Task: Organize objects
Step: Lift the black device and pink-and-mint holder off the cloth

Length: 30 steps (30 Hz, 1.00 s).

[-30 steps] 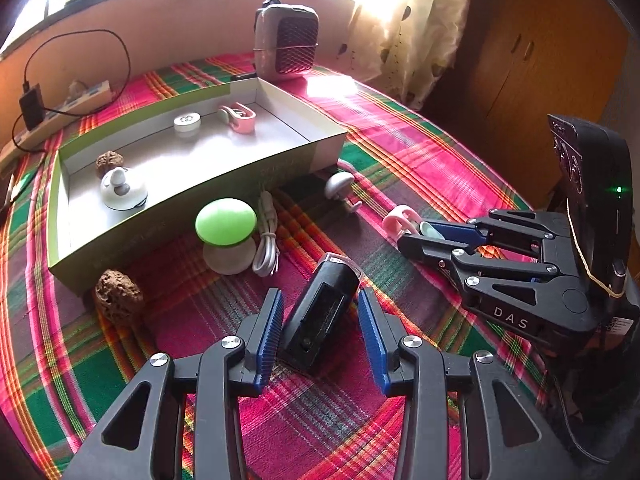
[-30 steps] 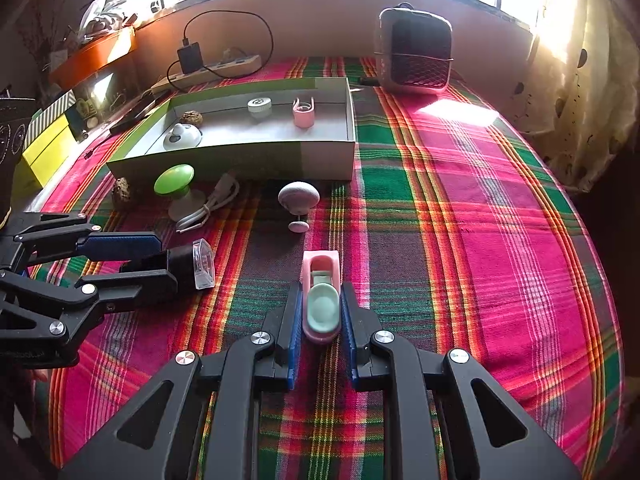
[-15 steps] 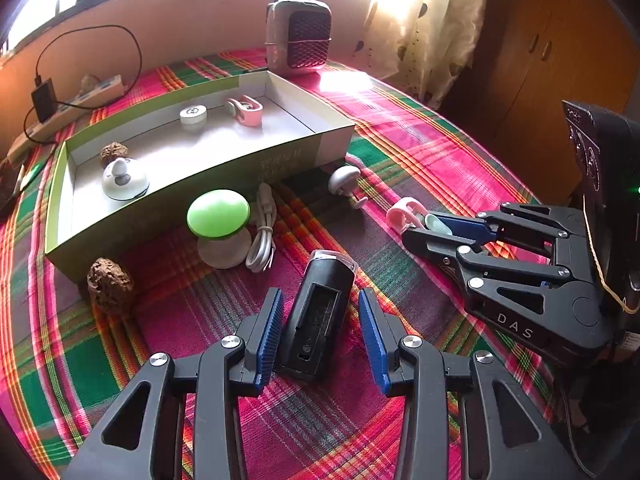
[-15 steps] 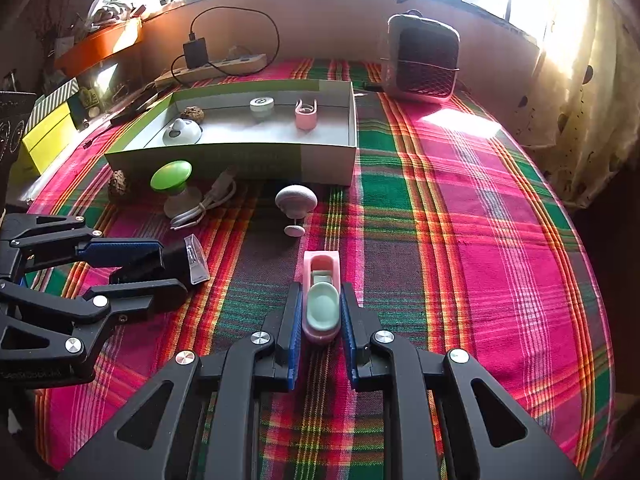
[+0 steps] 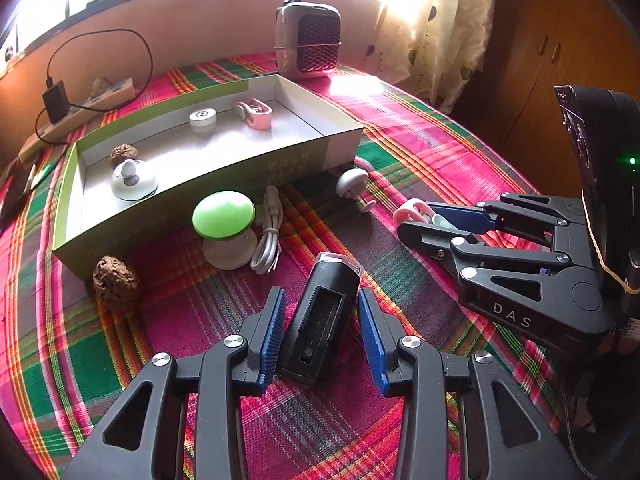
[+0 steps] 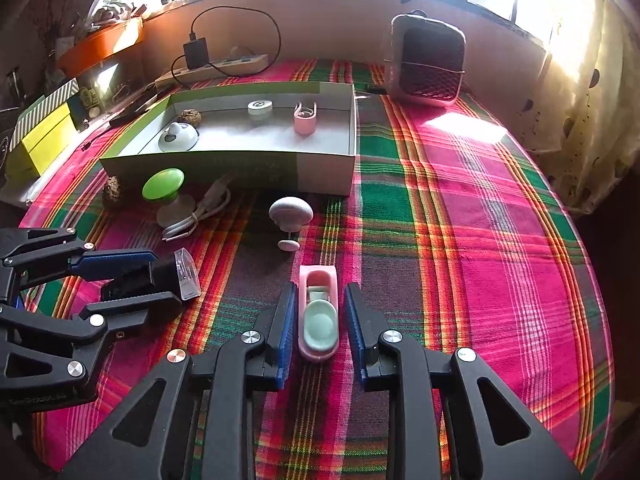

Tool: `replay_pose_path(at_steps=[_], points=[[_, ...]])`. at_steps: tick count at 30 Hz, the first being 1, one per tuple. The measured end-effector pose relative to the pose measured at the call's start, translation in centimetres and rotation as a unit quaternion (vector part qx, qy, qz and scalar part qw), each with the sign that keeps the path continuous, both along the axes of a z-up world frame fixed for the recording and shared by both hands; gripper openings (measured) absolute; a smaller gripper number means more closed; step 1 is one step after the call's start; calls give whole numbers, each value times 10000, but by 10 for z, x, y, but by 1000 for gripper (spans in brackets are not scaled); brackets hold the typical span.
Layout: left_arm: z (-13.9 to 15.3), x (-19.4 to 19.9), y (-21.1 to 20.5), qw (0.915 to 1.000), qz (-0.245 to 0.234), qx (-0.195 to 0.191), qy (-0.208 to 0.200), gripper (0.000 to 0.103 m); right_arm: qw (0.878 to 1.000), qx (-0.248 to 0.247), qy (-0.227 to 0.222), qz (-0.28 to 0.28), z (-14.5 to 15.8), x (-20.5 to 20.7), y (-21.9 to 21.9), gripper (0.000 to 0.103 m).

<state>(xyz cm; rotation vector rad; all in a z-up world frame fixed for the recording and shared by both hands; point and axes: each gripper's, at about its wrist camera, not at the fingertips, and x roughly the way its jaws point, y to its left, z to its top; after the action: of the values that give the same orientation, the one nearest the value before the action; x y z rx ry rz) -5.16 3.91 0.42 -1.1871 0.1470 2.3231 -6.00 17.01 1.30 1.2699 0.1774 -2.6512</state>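
Our right gripper (image 6: 316, 322), jaws just opening, straddles the pink clip (image 6: 318, 312) without pressing: light, slick plastic, best pinched across its long sides. Left gripper (image 5: 320, 332) brackets the black lamp (image 5: 324, 312), jaws just narrowing, gaps showing either side.

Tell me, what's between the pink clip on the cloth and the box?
A white mushroom-shaped knob, lying tipped over on the cloth just in front of the box. The right wrist view shows it straight beyond the pink clip.
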Motion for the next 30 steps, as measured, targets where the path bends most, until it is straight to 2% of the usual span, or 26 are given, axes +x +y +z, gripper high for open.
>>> replay_pose_path(at_steps=[9,15,30], points=[[-1,3,3,9998,-20,-148,133,33,10000,28,5,6,0,0,0,25],[0,3,3,9995,37,-236,190,26,10000,41,9,-4,0,-1,-1,25],[0,3,2,9995,78,-216,199,25,10000,67,28,35,0,1,-4,21]])
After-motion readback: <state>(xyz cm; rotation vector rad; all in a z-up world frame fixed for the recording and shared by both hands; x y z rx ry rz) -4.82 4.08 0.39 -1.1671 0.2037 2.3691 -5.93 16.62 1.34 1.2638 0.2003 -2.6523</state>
